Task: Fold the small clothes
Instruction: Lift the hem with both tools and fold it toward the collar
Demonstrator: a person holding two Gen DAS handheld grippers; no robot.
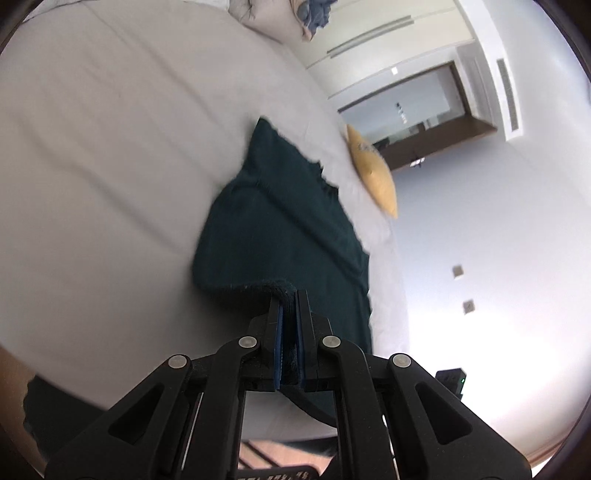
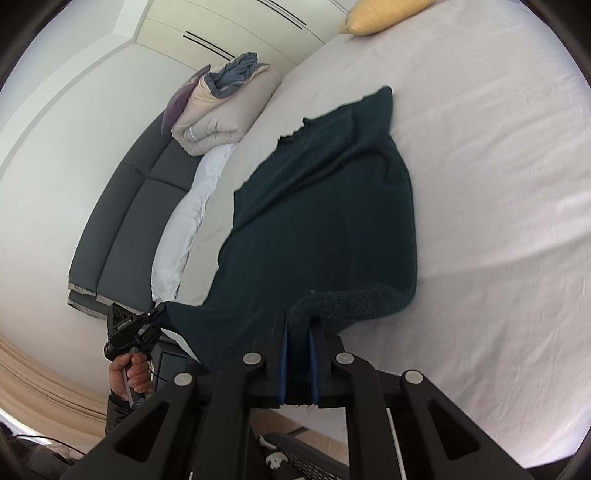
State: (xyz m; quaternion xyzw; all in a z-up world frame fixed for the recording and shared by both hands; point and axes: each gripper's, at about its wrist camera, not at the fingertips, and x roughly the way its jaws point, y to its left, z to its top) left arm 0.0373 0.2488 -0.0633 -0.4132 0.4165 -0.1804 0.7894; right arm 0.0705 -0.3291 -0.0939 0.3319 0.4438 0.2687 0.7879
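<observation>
Garment (image 2: 325,206) lies on bed (image 2: 498,221) (pillow (image 2: 384,14) beyond).

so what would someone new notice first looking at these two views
First the dark green garment, spread over the pale bed sheet and pinched along its near edge by both the left gripper and the right gripper. Next the yellow pillow at the bed's far edge, and the folded beige comforter by the dark headboard.

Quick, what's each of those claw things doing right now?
Left gripper: closed on the dark green garment's edge.
Right gripper: closed on the same garment's edge.
</observation>
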